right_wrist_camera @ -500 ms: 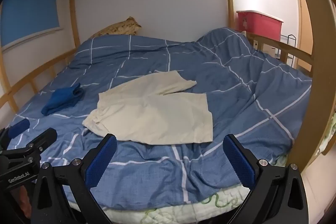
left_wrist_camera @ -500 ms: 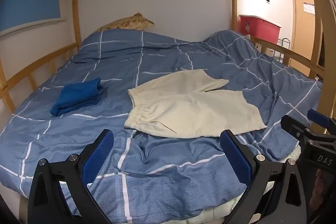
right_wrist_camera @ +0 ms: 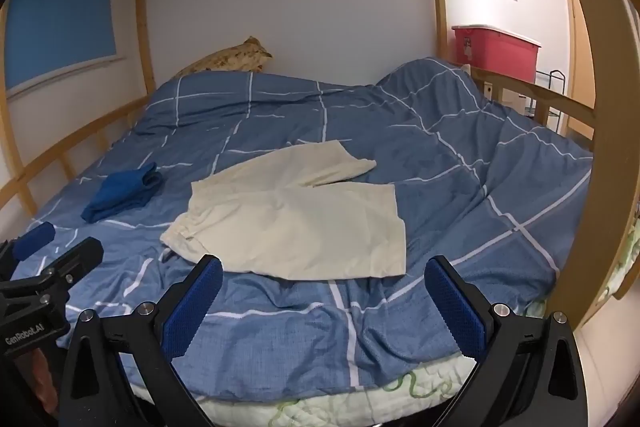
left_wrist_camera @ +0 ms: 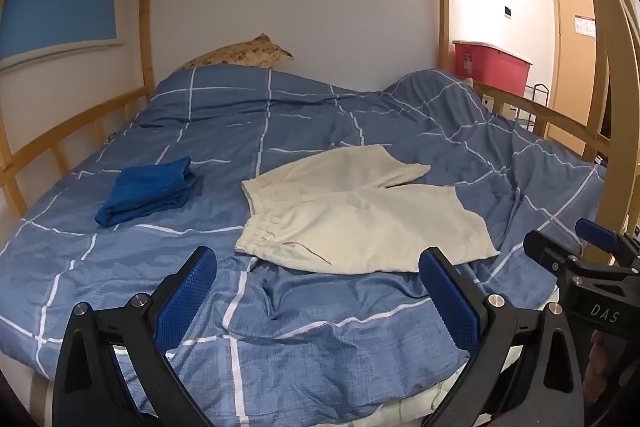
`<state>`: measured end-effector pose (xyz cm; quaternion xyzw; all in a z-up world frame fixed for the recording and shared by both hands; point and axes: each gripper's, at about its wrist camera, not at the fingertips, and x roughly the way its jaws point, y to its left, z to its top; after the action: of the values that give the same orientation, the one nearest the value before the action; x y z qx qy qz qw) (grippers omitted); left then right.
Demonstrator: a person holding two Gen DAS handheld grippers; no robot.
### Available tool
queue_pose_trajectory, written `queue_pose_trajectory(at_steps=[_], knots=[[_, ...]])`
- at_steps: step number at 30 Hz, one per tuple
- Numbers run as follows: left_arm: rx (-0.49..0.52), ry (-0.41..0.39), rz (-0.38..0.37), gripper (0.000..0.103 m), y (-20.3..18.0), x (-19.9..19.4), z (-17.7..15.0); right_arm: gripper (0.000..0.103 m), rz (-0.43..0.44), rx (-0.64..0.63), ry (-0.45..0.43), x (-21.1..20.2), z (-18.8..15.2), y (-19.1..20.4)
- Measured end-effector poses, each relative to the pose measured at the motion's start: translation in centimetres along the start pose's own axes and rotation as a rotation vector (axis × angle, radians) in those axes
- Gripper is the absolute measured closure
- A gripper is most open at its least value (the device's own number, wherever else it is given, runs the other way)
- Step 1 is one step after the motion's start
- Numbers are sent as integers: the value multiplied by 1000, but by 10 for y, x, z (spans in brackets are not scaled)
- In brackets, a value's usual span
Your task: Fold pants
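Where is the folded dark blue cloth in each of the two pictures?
Left wrist view: the folded dark blue cloth lies left of centre on the duvet, left of the cream shorts.
Right wrist view: the cloth lies further left, again left of the shorts.
Shared landmark: the red bin at upper right.

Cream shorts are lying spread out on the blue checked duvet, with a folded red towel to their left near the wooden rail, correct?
Not quite: the folded towel is blue, not red. The left wrist view shows it lying left of the cream shorts on the blue checked duvet, toward the wooden rail. The only red thing there is the storage bin beyond the bed.
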<state>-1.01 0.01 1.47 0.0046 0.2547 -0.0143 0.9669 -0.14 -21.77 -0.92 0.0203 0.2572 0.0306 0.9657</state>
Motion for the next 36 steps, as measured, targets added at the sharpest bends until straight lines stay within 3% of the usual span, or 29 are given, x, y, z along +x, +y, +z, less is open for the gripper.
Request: queue_pose_trajectory(at_steps=[36], knots=[[-1, -20, -13, 0, 0, 2, 1, 1, 1, -36, -16, -1, 2, 3]])
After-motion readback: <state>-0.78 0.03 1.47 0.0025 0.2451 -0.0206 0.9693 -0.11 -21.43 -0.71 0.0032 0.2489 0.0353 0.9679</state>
